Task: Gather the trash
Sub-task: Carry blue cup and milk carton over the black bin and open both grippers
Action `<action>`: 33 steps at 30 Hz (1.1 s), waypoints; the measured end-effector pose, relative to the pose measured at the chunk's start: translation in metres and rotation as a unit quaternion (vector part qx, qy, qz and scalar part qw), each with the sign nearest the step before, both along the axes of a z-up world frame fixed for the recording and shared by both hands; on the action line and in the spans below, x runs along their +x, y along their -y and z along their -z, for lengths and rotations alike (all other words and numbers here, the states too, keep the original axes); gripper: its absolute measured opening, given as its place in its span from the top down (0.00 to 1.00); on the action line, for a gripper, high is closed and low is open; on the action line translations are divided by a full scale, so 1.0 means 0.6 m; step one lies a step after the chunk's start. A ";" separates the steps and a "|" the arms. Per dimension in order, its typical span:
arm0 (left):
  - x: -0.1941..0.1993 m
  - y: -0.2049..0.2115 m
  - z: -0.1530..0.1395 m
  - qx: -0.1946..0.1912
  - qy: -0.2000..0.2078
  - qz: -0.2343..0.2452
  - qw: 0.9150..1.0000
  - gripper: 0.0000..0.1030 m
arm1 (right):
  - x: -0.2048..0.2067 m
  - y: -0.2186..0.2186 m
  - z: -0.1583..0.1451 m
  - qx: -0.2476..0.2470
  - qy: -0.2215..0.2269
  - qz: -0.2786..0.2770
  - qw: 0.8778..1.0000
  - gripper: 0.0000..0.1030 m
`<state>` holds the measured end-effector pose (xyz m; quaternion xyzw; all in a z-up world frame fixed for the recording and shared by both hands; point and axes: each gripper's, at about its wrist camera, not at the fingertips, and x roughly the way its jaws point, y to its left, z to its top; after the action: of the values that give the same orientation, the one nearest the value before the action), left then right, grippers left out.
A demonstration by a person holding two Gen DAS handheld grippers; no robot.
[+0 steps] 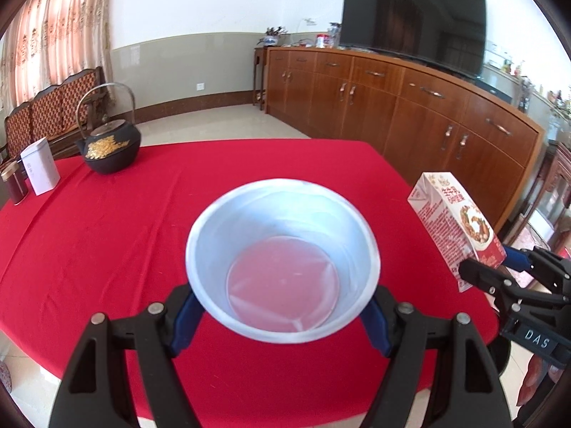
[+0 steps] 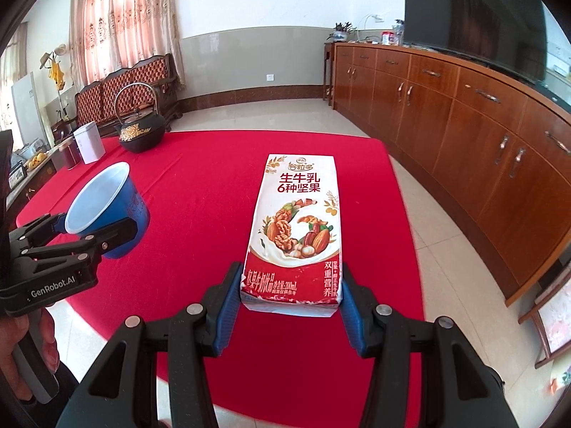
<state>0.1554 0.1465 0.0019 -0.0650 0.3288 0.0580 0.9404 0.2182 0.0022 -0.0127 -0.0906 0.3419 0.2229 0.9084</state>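
A blue paper cup (image 1: pixel 282 260) with a white interior sits pinched between the blue-padded fingers (image 1: pixel 183 321) of the left gripper (image 1: pixel 282 321), its mouth tipped toward the camera and its outer wall hidden in the left wrist view; only the right wrist view shows the blue outside (image 2: pixel 107 207). The cup is held clear above the red cloth of the counter (image 1: pixel 107 232).

The right gripper (image 2: pixel 289 306) pinches the near end of a red-and-white milk carton (image 2: pixel 296 228), one finger pressed on each side, the carton pointing away along the fingers (image 2: pixel 228 310) above the counter (image 2: pixel 214 178). In the left wrist view the same carton (image 1: pixel 453 224) shows tilted at the right edge, its lower end covered by the right gripper (image 1: pixel 492 271), whose body is cut off by the frame.

At the counter's far left corner stand a black iron teapot (image 1: pixel 110 146) with gold decoration, a white box (image 1: pixel 39 166) and a dark jar (image 1: pixel 14 182) partly cropped by the lens rim. The person's hand (image 2: pixel 21 353) is only partly seen at the lower left of the right wrist view. A long wooden cabinet (image 1: pixel 410 107) carries a dark television (image 1: pixel 414 21); small items beside it are too small to make out.
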 end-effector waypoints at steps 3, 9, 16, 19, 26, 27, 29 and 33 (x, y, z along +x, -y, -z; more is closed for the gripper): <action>-0.001 0.019 0.003 -0.002 0.001 0.013 1.000 0.26 | -0.024 0.030 -0.001 0.000 0.007 0.013 1.000 0.49; -0.001 0.067 0.002 -0.001 0.005 0.044 0.999 0.26 | -0.043 0.100 0.003 0.001 0.003 0.050 0.999 0.49; 0.005 0.138 -0.003 0.003 0.010 0.088 0.996 0.26 | -0.061 0.180 -0.001 0.003 0.007 0.088 0.996 0.49; 0.008 0.166 -0.003 0.004 0.010 0.106 0.994 0.26 | -0.070 0.216 -0.002 0.003 0.011 0.106 0.994 0.49; 0.023 0.237 0.002 0.008 0.006 0.152 0.988 0.26 | -0.091 0.308 0.009 0.003 0.011 0.154 0.988 0.49; 0.023 0.245 0.003 0.008 0.005 0.156 0.988 0.26 | -0.093 0.322 0.012 0.004 0.010 0.161 0.987 0.49; 0.026 0.265 0.004 0.011 0.004 0.168 0.986 0.26 | -0.097 0.345 0.017 0.003 0.009 0.172 0.985 0.49; 0.027 0.308 0.009 0.014 0.001 0.195 0.981 0.26 | -0.110 0.395 0.032 0.001 0.005 0.195 0.981 0.49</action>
<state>0.1717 -0.0380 -0.0037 0.0137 0.3332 -0.1218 0.9349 0.1520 -0.2349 -0.0317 -0.0225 0.3484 0.0411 0.9362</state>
